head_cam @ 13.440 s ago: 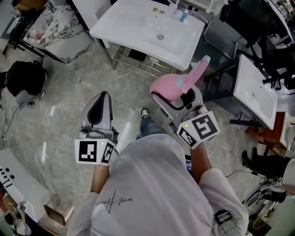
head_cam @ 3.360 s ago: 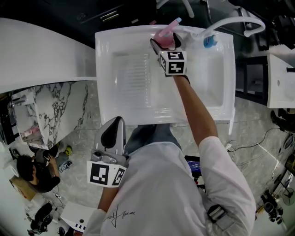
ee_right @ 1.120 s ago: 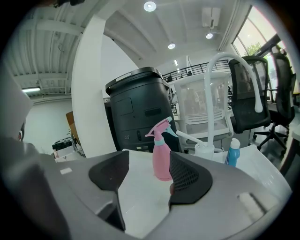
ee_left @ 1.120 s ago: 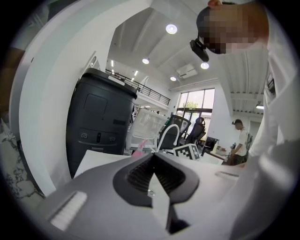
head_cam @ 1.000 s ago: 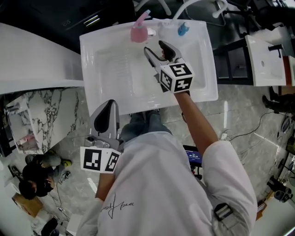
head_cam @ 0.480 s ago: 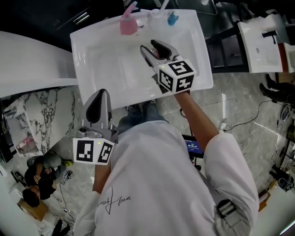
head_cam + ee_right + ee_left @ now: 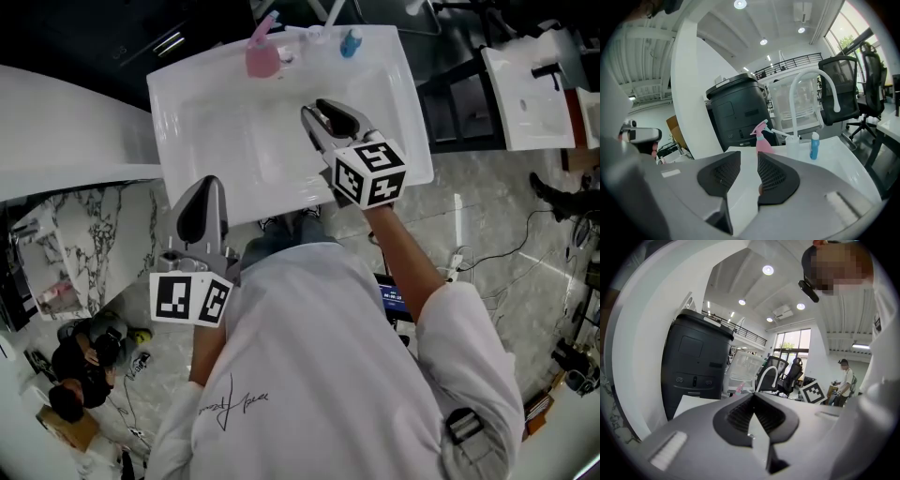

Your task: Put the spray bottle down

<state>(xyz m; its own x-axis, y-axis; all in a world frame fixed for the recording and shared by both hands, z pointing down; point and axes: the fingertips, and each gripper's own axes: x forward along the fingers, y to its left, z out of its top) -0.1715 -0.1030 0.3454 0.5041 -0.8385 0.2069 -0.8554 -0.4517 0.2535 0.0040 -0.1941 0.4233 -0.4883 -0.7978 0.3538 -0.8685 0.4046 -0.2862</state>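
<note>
- On the back ledge of the sink (image 7: 225, 141), at 11 o'clock from the right gripper (image 7: 328, 120): spray bottle (image 7: 262, 58), upright, standing free.
- Right gripper: jaws narrow, just lately closing, nothing between them. It is best drawn back level.
- Left gripper (image 7: 200, 211): jaws together, empty.
- Room: open basin at 6 o'clock. The blue bottle (image 7: 350, 42) at 12 o'clock is to be avoided.

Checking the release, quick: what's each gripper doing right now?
Left gripper: shut, nothing held.
Right gripper: open, jaws have just been closing, nothing between them.
</note>
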